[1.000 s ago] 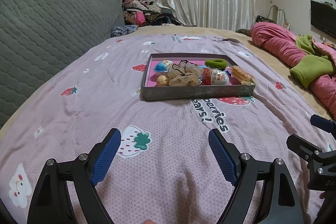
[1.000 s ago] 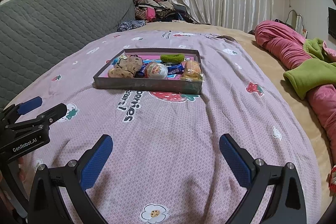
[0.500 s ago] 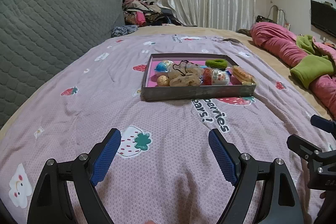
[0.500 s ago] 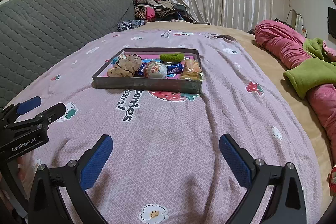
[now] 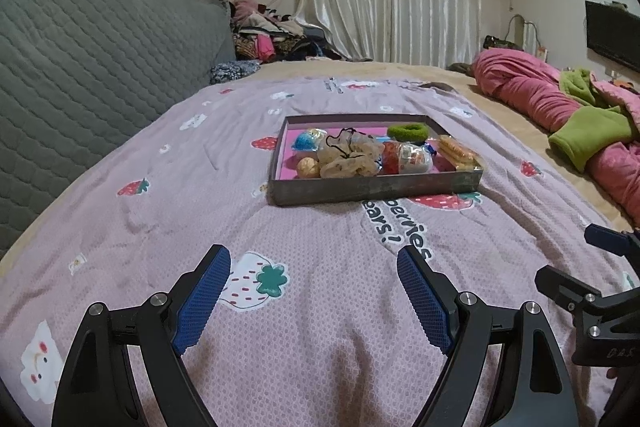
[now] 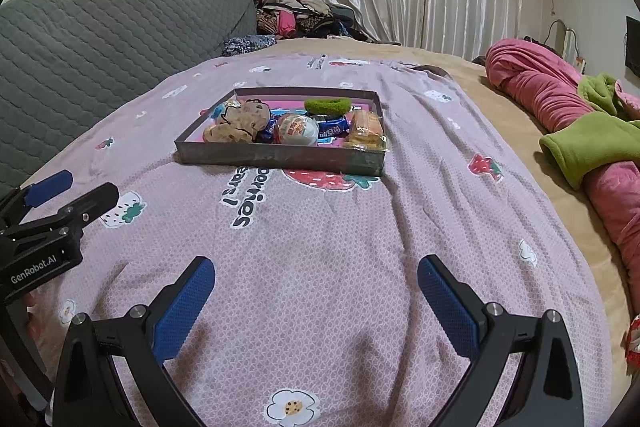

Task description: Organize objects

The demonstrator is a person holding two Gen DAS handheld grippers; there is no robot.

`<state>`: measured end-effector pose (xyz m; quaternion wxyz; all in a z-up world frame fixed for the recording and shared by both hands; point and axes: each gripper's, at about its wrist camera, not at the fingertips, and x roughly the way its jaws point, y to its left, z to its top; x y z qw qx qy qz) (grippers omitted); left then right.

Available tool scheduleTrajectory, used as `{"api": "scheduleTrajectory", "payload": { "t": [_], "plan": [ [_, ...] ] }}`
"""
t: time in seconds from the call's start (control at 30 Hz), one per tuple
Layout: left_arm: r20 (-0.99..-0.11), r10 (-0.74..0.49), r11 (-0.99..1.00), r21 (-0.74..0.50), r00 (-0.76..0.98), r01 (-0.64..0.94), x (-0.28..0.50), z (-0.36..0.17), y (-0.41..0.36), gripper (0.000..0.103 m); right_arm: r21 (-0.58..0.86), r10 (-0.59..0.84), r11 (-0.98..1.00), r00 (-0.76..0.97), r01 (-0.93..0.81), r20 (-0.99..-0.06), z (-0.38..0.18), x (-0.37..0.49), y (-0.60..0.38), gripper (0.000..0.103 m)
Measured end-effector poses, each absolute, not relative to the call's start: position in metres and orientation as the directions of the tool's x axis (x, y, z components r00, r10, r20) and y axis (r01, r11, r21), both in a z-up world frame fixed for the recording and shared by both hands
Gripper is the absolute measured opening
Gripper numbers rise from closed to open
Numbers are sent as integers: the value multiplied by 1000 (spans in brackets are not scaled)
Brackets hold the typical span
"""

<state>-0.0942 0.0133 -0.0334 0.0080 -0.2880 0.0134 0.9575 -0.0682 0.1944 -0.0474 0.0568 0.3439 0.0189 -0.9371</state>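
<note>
No change since the earlier frames
Left gripper (image 5: 314, 291) and right gripper (image 6: 316, 299) remain wide open, empty, short of the shallow grey pink-lined tray (image 5: 372, 187) of snacks

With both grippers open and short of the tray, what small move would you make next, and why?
Probably ease the right gripper forward toward the tray. Both it and the left gripper are open and empty over the bedspread, while every item, such as the green hair tie and the wrapped cake, sits in the tray, out of grasp.
</note>
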Motion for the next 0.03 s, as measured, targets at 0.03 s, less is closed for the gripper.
{"api": "scheduleTrajectory", "payload": {
  "t": [0.03],
  "plan": [
    [-553, 10, -999, 20, -833, -25, -95, -33, 13, 86, 1, -92, -993, -756, 119, -648, -48, -69, 194, 102]
  ]
}}
